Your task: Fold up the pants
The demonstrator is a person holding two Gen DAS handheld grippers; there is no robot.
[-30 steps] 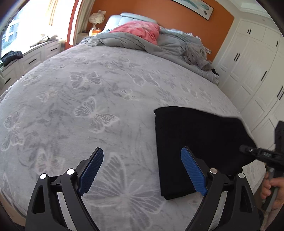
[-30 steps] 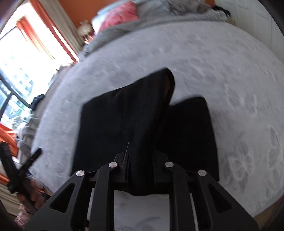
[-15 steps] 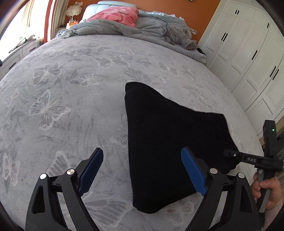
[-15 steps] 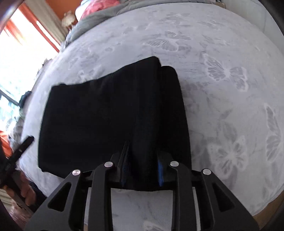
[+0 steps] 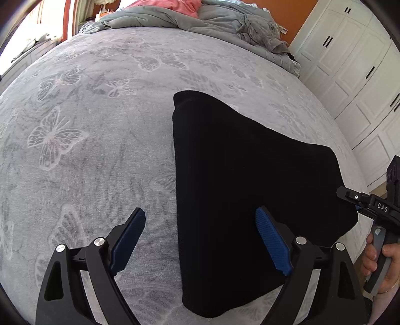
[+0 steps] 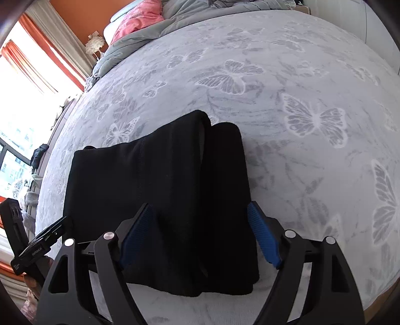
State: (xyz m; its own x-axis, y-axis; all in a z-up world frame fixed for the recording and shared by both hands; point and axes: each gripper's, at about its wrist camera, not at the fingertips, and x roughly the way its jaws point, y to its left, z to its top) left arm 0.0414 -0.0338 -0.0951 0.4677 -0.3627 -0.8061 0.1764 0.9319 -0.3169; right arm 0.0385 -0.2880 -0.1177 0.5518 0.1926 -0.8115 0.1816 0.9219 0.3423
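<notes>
Black folded pants [image 6: 160,200] lie near the bed's [image 5: 87,150] foot, long axis running away between the right gripper's [image 6: 200,232] opening, empty jaws, while the left gripper [image 5: 200,240], spread empty, straddles their left edge.

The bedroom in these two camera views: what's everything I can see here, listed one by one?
folded black fabric pants: one, black, lying on the near part of the bed
grey butterfly-print bedspread: one, pale grey, covering the bed
rumpled grey duvet: one, grey, bunched at the head of the bed
pink pillow: one, pink, at the headboard
orange wall: orange, behind the bed
white wardrobe doors: several, white, black handles, beside the bed
bright window with orange curtains: one, on the other side
left gripper: one, black with blue pads, open, one finger over the pants
right gripper: one, same colours, jaws opening, straddling the pants
hand: one, holding the right gripper's handle
</notes>
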